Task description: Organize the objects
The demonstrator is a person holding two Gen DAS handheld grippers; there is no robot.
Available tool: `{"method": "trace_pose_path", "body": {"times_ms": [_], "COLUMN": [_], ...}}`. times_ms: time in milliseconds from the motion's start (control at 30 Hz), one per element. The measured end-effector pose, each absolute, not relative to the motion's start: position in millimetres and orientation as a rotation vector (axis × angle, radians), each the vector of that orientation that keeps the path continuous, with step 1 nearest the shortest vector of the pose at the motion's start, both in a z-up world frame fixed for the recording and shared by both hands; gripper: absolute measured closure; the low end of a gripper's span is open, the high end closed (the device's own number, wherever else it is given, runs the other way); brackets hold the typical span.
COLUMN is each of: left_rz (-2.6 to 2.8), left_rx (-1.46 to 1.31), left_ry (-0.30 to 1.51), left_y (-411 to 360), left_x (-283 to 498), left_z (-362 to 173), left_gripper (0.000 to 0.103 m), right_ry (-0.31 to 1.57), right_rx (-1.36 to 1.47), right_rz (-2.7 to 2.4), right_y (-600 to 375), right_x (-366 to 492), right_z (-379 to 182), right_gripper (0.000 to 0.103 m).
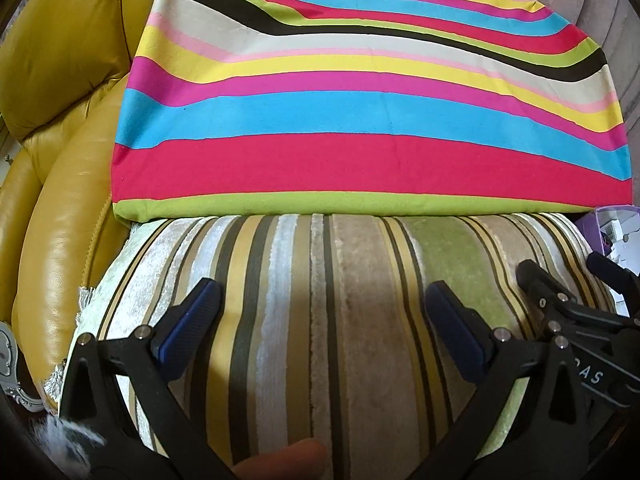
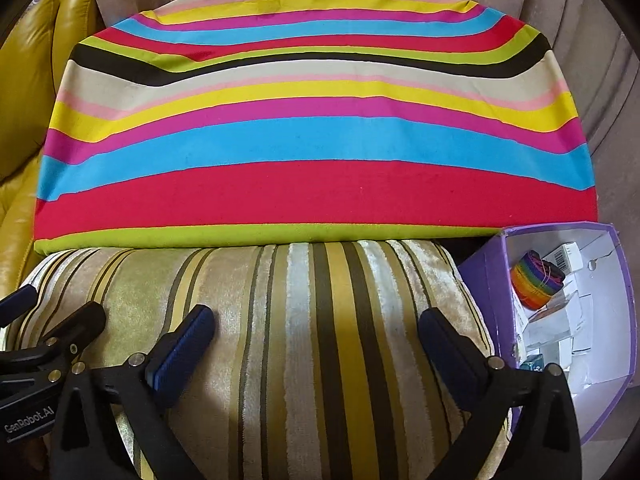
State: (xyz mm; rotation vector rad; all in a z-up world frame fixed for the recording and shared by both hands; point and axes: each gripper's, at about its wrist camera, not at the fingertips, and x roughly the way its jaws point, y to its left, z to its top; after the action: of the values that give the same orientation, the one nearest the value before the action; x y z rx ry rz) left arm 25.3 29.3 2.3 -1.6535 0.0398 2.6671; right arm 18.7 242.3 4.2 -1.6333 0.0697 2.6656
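Observation:
A velvet cushion with vertical olive, gold and silver stripes (image 1: 320, 312) lies in front of me; it also shows in the right wrist view (image 2: 304, 320). Behind it leans a bright cushion with horizontal rainbow stripes (image 1: 360, 100), also in the right wrist view (image 2: 316, 128). My left gripper (image 1: 322, 296) is open, its jaws spread over the velvet cushion's left half. My right gripper (image 2: 316, 322) is open over its right half and holds nothing. The right gripper also shows at the right edge of the left wrist view (image 1: 560, 296).
A yellow leather armchair (image 1: 52, 140) stands to the left. A grey-brown fabric sofa back (image 2: 580, 60) rises behind the cushions. A purple open box (image 2: 572, 320) with a rainbow roll (image 2: 534, 282) and several small white cartons sits to the right of the velvet cushion.

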Motion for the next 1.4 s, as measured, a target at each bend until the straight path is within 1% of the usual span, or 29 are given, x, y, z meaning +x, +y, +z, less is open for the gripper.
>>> {"method": "trace_pose_path", "body": {"times_ms": [1400], "left_rz": [2.664], "left_rx": [-1.631], "left_ry": [0.049], "left_y": [29.6], "left_x": [25.0], "left_z": [2.7], "left_gripper": [0.0], "right_ry": [0.077], "right_rx": [-1.649], "right_rz": [2.665], "right_y": [246.0], "right_x": [17.8], "right_z": [6.7], "right_gripper": [0.0]}}
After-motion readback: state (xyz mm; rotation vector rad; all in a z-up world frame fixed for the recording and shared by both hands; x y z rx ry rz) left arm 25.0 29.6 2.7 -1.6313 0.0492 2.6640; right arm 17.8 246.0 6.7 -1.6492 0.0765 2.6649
